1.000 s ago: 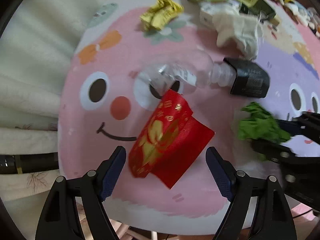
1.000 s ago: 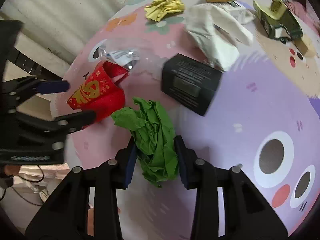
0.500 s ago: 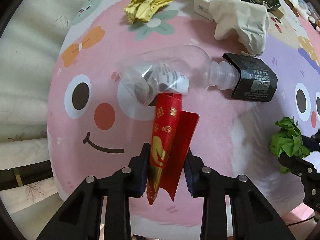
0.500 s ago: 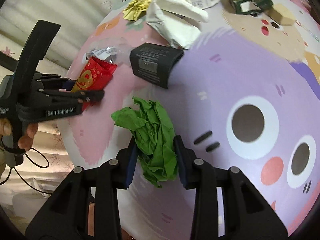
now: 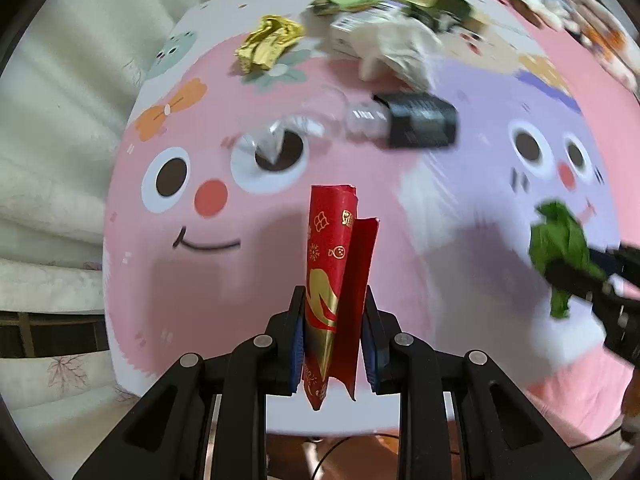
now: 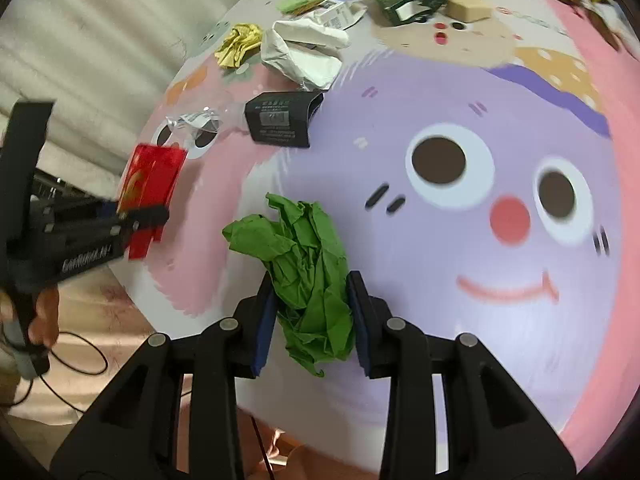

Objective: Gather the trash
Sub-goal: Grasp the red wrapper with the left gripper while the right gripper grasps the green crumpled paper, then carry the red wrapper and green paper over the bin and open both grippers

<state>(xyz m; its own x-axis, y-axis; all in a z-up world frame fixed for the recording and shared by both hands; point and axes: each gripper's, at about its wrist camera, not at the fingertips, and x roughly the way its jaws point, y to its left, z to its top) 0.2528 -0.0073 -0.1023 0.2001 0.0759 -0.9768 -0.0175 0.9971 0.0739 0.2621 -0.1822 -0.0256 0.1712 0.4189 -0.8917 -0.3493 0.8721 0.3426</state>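
While the left gripper [image 5: 333, 336] is clenched on a folded red envelope [image 5: 338, 276], its jaws having just been closing with the paper between them, the hold looks thin: the pads pinch only the lower part, and the free top half stands well clear of them. Any swing could let that stiff, glossy sheet pivot or slide out, I judge. The right gripper [image 6: 312, 312] is grasping a crumpled green paper [image 6: 308, 272] across its middle; the wad is springy, and its loose flap sticking out to the left could catch on something or unfold and loosen the grip.

Both pieces hang above the cartoon-printed bench [image 6: 500, 352], lifted off its surface, near its front edge. A drop here may land on the floor below rather than back on the bench.

Further out, a clear plastic bottle [image 5: 320, 120] lies against a black box [image 5: 420, 124], with white crumpled paper [image 6: 304, 56] and a gold wrapper [image 5: 268, 42] beyond. These remain uncollected. No bin shows in either view, so where the carry ends cannot be told.
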